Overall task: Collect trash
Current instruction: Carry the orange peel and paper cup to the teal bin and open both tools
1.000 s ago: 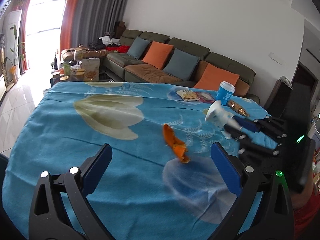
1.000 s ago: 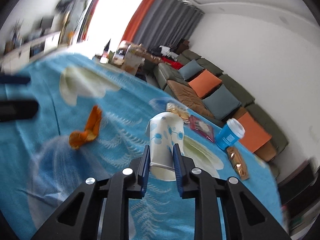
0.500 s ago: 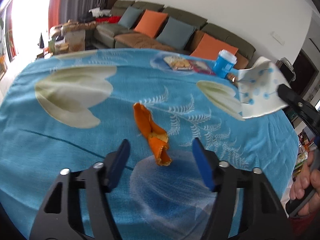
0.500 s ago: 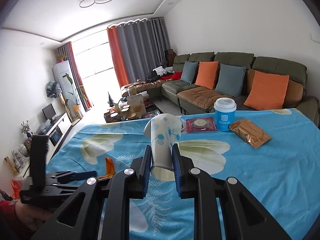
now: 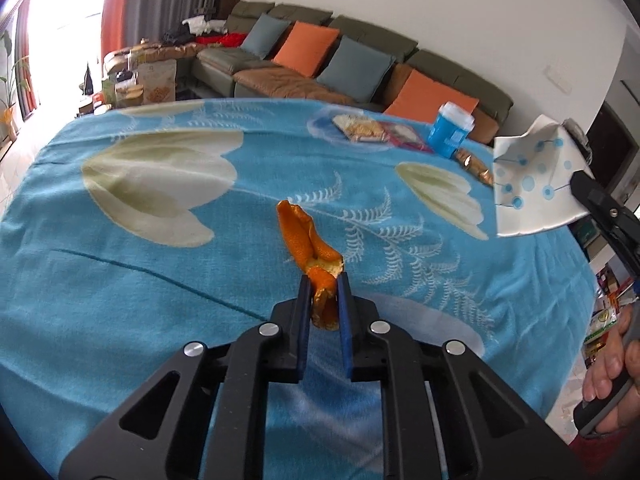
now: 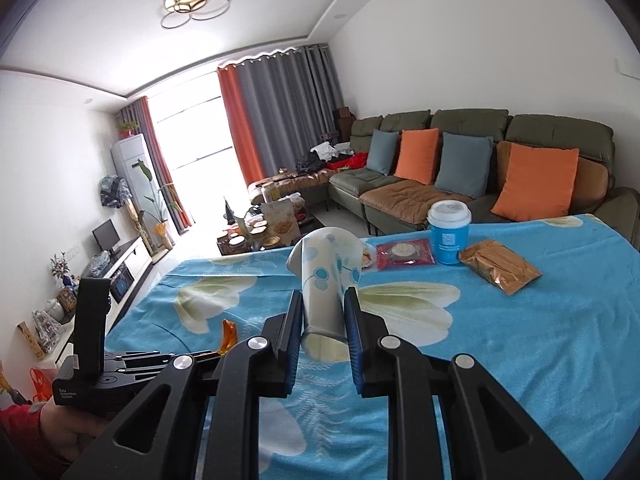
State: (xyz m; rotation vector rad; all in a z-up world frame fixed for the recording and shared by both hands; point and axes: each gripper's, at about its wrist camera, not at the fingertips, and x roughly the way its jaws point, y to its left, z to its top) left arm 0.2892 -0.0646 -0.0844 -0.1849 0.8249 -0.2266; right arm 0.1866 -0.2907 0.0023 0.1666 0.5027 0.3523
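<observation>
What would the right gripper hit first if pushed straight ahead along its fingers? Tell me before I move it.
Probably nothing at once: the right gripper, shut on the crumpled white paper cup with blue dots, points over the blue floral tablecloth. Farther on, likely the cloth near the red-edged snack packet; depth is unclear.

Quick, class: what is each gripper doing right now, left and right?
Left gripper: jaws have just been closing, now shut on the orange peel.
Right gripper: shut on the crumpled paper cup.

A green sofa with orange cushions stands behind the blue tablecloth.
</observation>
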